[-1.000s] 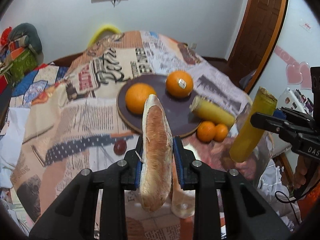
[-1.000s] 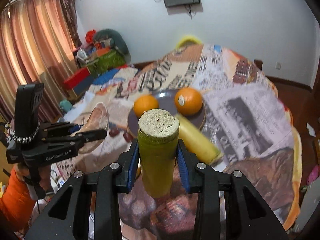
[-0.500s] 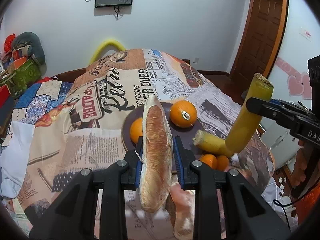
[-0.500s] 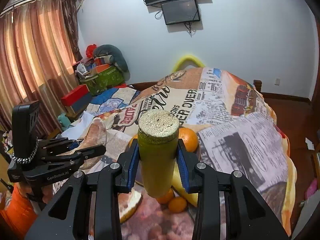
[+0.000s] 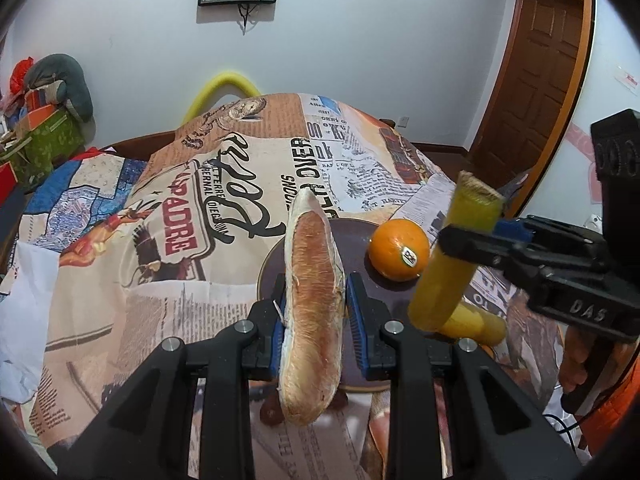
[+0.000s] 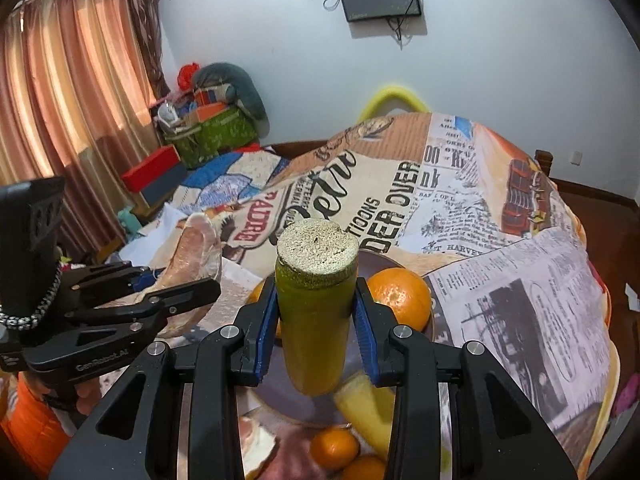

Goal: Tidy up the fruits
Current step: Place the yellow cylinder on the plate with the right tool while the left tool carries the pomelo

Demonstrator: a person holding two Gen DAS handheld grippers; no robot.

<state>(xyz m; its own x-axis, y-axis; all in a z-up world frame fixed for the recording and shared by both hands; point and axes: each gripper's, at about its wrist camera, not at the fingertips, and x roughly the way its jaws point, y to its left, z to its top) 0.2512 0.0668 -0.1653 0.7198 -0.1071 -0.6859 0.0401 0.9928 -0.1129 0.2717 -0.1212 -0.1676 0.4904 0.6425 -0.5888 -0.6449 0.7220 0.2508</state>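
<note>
Left gripper (image 5: 314, 314) clamps a pomelo wedge (image 5: 312, 312); right gripper (image 6: 316, 324) clamps a yellow-green stalk (image 6: 316, 304). Both now lifted back from the plate (image 5: 376, 292), higher than a second ago. Orange (image 5: 398, 249) remains plated; placement pending.

Upper left of left wrist view: tablecloth (image 5: 120, 288) bare, passable. Centre-right blocked: dark plate (image 5: 272, 268), stickered orange (image 5: 398, 249); small oranges (image 6: 334, 448) crowd the plate's near edge.
</note>
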